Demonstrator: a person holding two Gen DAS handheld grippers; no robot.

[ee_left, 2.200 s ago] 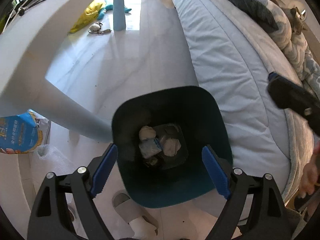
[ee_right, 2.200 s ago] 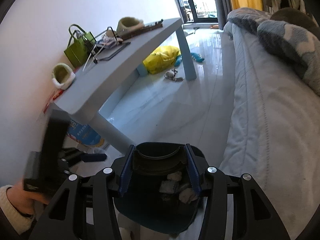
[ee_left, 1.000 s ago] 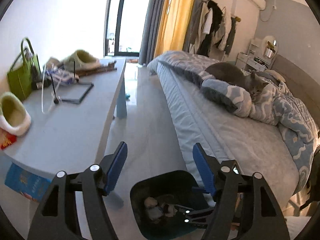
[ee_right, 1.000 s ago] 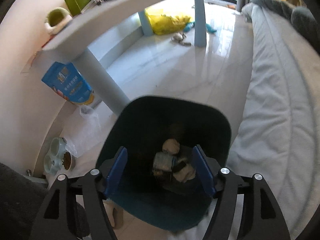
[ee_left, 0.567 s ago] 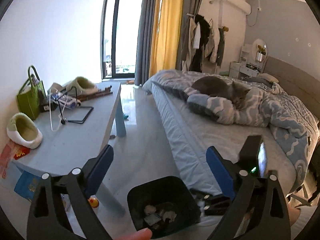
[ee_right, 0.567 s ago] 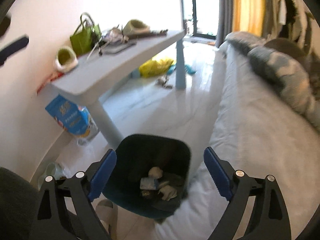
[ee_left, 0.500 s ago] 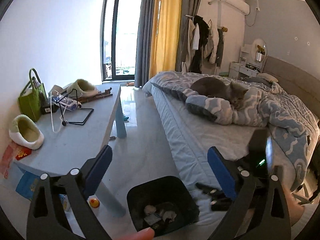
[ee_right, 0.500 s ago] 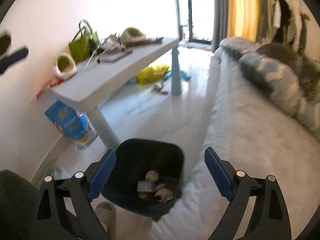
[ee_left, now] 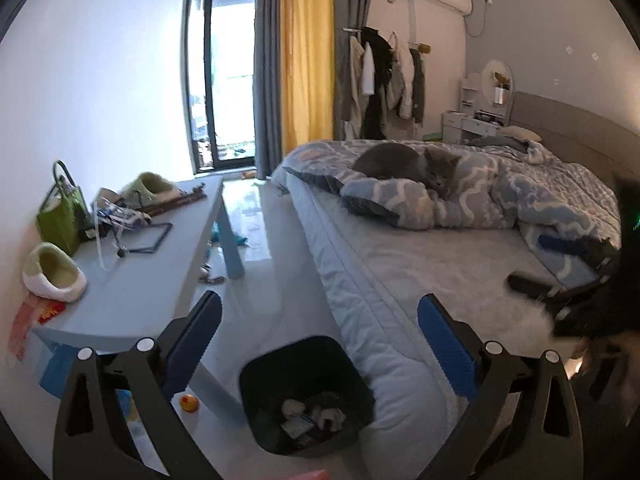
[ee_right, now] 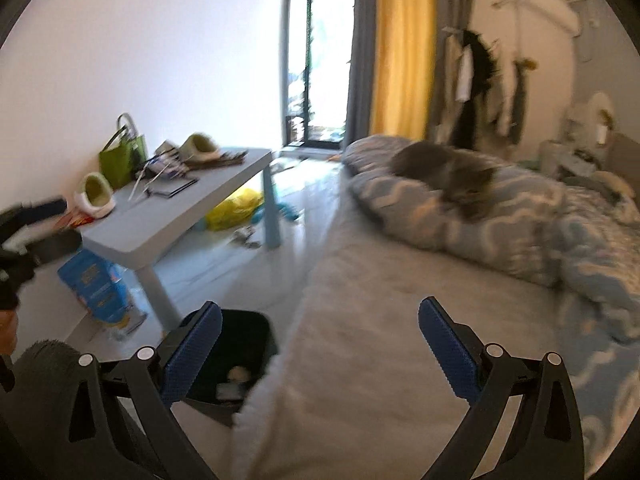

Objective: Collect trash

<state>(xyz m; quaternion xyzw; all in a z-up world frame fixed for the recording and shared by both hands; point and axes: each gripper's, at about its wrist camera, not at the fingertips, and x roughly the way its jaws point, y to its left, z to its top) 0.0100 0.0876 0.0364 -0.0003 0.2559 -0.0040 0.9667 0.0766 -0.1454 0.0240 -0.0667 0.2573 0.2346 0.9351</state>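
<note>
Both grippers raised, jaws spread wide, nothing held.

The dark trash bin (ee_left: 306,396) stands on the floor between the bed (ee_left: 400,280) edge and the surface (ee_left: 132,292) corner, crumpled trash (ee_left: 312,416) inside. It lies below the left gripper (ee_left: 320,340), and lower-left of the right gripper (ee_right: 320,340), which is levelled over the bed.

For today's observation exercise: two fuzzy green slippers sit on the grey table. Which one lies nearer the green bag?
The slipper at the table's near end, close beside the green bag; the other slipper sits farther back, past the clutter.
</note>
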